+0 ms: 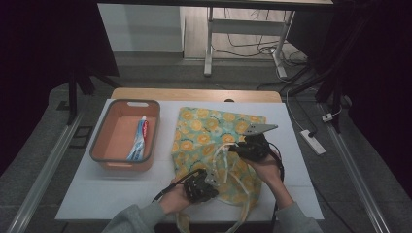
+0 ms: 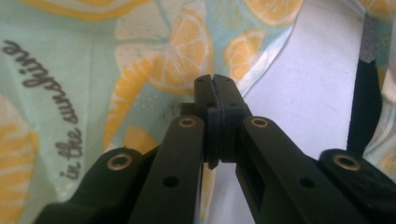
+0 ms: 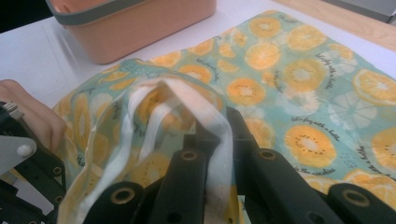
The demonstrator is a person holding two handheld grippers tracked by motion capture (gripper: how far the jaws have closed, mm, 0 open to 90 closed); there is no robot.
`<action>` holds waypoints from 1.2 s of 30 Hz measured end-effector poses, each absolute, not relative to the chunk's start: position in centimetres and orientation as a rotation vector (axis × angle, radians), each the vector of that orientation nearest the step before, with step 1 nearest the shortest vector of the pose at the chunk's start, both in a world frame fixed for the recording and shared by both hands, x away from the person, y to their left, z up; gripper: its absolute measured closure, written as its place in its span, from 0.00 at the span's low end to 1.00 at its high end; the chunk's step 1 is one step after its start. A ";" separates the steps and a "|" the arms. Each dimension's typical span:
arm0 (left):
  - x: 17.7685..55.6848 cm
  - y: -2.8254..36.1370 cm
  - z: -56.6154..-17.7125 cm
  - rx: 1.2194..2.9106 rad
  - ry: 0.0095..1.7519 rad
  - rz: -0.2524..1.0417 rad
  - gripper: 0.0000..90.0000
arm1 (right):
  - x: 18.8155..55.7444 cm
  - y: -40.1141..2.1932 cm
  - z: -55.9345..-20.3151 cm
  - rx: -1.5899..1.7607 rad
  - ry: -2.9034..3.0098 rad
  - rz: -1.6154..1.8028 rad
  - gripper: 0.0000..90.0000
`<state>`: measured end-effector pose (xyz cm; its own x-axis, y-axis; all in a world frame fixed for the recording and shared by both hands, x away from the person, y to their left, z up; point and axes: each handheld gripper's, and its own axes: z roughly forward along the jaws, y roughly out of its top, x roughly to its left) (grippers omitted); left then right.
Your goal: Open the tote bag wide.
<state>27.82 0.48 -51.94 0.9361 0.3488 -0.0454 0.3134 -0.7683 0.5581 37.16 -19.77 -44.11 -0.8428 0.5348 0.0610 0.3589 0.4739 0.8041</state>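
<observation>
Orange-slice printed fabric, a tote bag [image 1: 214, 141] on pale green cloth, lies flat on the white table [image 1: 87, 194], just right of a salmon plastic basket [image 1: 109, 155] holding a toothpaste tube [image 1: 138, 141]. The left gripper [image 1: 209, 178], at the bag's near edge, has its jaws fully together; the left gripper view shows them meeting above the bag's rim, and whether cloth is pinched between them cannot be told. The right gripper [image 1: 233, 148], over the bag's middle, is clamped on a whitish handle strap [image 3: 212, 140], lifting it off the fabric.
</observation>
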 end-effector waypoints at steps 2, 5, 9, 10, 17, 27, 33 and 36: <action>27.5 0.6 -51.9 2.509 0.444 0.070 0.99 | 37.2 -19.9 -44.1 0.774 2.518 1.305 0.96; 26.8 1.4 -51.3 2.478 0.400 0.021 0.99 | 37.1 -20.2 -43.8 0.779 2.505 1.305 0.96; 25.5 3.1 -49.9 2.405 0.368 -0.034 0.99 | 37.3 -20.3 -43.5 0.780 2.494 1.308 0.96; 25.2 3.5 -49.6 2.388 0.361 -0.051 0.99 | 37.4 -20.3 -43.4 0.780 2.490 1.305 0.96; 22.1 5.6 -47.5 2.329 0.288 -0.056 0.99 | 39.6 -20.4 -43.3 0.866 2.461 1.288 0.96; 21.4 6.5 -46.8 2.273 0.307 -0.008 0.78 | 43.9 -20.7 -46.5 1.086 2.496 1.117 0.96; 22.5 7.5 -43.8 2.141 0.434 0.152 0.51 | 42.4 -20.2 -45.4 1.013 2.498 1.179 0.96; 24.0 6.9 -43.2 2.158 0.522 0.245 0.47 | 41.7 -20.2 -45.0 0.976 2.494 1.186 0.96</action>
<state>23.97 6.86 -43.21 0.8925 0.4508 -0.0129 0.2780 -0.5274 0.8028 41.69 -20.23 -45.04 -0.7579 0.6465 0.0870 0.4753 0.4560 0.7524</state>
